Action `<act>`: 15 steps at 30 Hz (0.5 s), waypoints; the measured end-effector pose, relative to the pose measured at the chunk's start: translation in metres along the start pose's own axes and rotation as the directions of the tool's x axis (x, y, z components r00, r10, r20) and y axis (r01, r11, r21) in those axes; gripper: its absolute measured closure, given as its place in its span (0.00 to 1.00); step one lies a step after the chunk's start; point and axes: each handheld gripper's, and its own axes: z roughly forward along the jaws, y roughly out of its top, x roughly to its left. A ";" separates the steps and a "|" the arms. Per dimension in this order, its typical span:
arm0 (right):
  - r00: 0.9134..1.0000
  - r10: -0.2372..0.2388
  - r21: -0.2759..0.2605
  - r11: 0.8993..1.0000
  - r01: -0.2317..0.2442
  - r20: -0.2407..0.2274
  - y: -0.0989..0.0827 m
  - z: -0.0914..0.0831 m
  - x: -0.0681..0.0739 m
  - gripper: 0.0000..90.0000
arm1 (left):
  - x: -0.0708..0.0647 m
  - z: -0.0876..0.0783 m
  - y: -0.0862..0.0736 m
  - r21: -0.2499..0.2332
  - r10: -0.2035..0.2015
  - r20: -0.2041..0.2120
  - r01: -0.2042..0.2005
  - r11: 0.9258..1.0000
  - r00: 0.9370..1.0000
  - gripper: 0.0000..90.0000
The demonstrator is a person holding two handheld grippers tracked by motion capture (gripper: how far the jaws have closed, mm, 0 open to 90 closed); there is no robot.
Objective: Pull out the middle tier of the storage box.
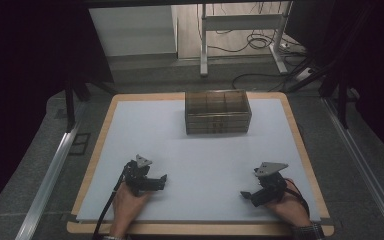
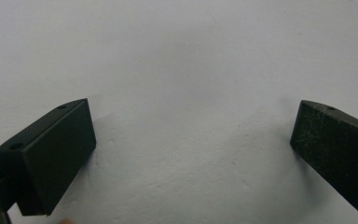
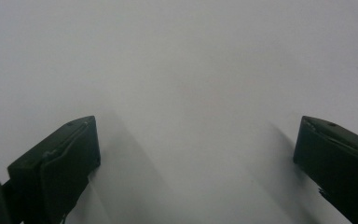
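Note:
A brown see-through box (image 1: 218,111) with several compartments and stacked drawers stands at the far middle of the white mat (image 1: 200,150). My left gripper (image 1: 161,181) rests low on the mat at the near left, held in a hand, jaws pointing right. My right gripper (image 1: 246,195) rests at the near right, jaws pointing left. In the left gripper view the left gripper (image 2: 193,154) has its jaws wide apart over bare mat. The right gripper (image 3: 196,163) looks the same in its own view, open with nothing between the jaws.
The mat lies on a wooden tabletop (image 1: 105,125) whose edge frames it. Metal rails (image 1: 55,165) run along both sides. Behind the table are a desk frame (image 1: 245,30) and floor cables (image 1: 260,42).

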 end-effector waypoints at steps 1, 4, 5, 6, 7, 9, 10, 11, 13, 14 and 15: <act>1.000 0.000 0.000 1.000 0.000 0.001 0.000 0.000 0.000 0.00 | 0.000 0.000 0.000 0.000 0.000 0.000 0.000 1.000 1.000 0.00; 1.000 0.001 -0.001 1.000 -0.001 0.001 0.000 0.000 0.000 0.00 | 0.000 0.000 0.000 -0.001 0.000 0.000 0.000 1.000 1.000 0.00; 1.000 0.001 -0.001 1.000 -0.001 0.001 0.000 0.000 0.000 0.00 | 0.000 0.000 0.000 -0.001 0.000 0.001 0.000 1.000 1.000 0.00; 1.000 0.002 -0.002 1.000 -0.002 -0.001 0.000 0.000 0.000 0.00 | 0.000 0.000 0.000 -0.001 0.000 0.001 0.000 1.000 1.000 0.00; 1.000 0.002 -0.001 1.000 -0.002 0.000 0.000 0.000 0.000 0.00 | 0.000 0.000 0.000 -0.001 0.000 0.001 0.000 1.000 1.000 0.00; 1.000 0.003 -0.002 1.000 -0.003 -0.001 0.000 0.000 0.000 0.00 | 0.000 0.000 0.000 -0.002 0.000 0.001 0.000 1.000 1.000 0.00; 1.000 0.003 -0.002 1.000 -0.003 -0.001 0.000 0.000 0.000 0.00 | 0.000 0.000 0.000 -0.002 -0.001 0.001 0.001 1.000 1.000 0.00; 1.000 0.002 -0.002 1.000 -0.002 -0.001 0.000 0.000 0.000 0.00 | 0.000 0.000 0.000 -0.002 0.000 0.001 0.000 1.000 1.000 0.00; 1.000 0.002 -0.004 1.000 -0.002 -0.003 0.000 0.000 0.000 0.00 | 0.000 0.000 0.000 -0.002 0.000 0.001 0.000 1.000 1.000 0.00; 1.000 0.002 -0.004 1.000 -0.002 -0.003 0.000 0.000 0.000 0.00 | 0.000 0.000 0.000 -0.002 0.000 0.001 0.000 1.000 1.000 0.00; 1.000 0.002 -0.004 1.000 -0.002 -0.003 0.000 0.000 0.000 0.00 | 0.000 0.000 0.000 -0.002 0.000 0.001 0.000 1.000 1.000 0.00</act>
